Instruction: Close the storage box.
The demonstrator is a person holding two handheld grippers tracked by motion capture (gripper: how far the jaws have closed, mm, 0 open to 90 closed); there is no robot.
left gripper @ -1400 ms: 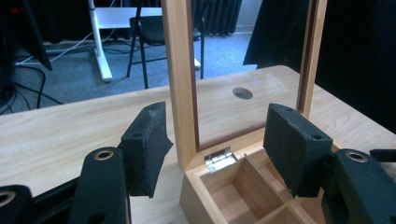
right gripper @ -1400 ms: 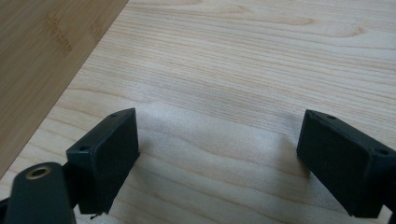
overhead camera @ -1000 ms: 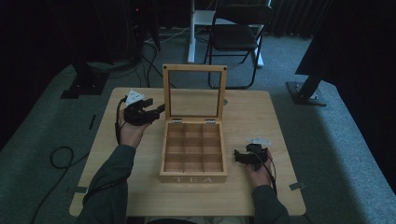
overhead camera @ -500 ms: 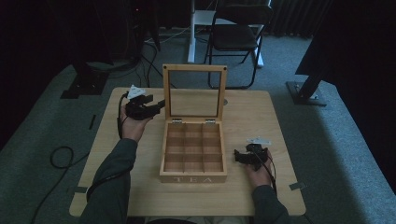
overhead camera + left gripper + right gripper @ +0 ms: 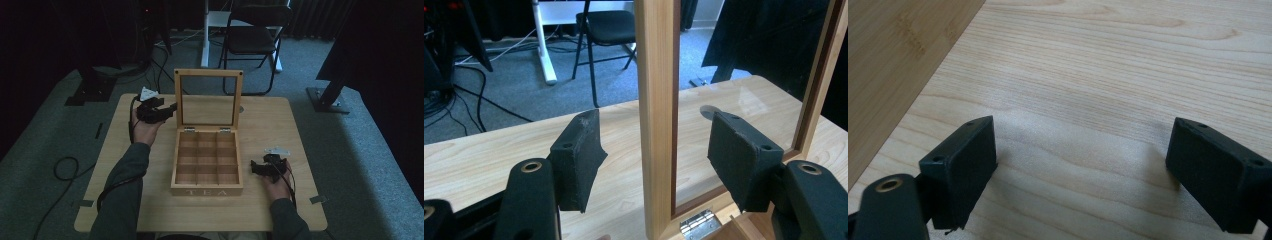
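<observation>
At lid's left frame: left gripper (image 5: 654,150) jaws apart, straddling upright lid (image 5: 658,100) of tea box (image 5: 207,165). Clamp squarely, then lower slowly. Right gripper (image 5: 1083,175) agape, idle on desk (image 5: 1108,65).

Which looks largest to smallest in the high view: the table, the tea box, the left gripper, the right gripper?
1. table
2. tea box, with its lid upright
3. left gripper and right gripper: they look about alike, and the right gripper sits nearer the camera, so no ranking between them.

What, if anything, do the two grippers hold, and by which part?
Nothing yet. The left gripper is open astride the lid side rail; the right gripper is open over the table.
</observation>
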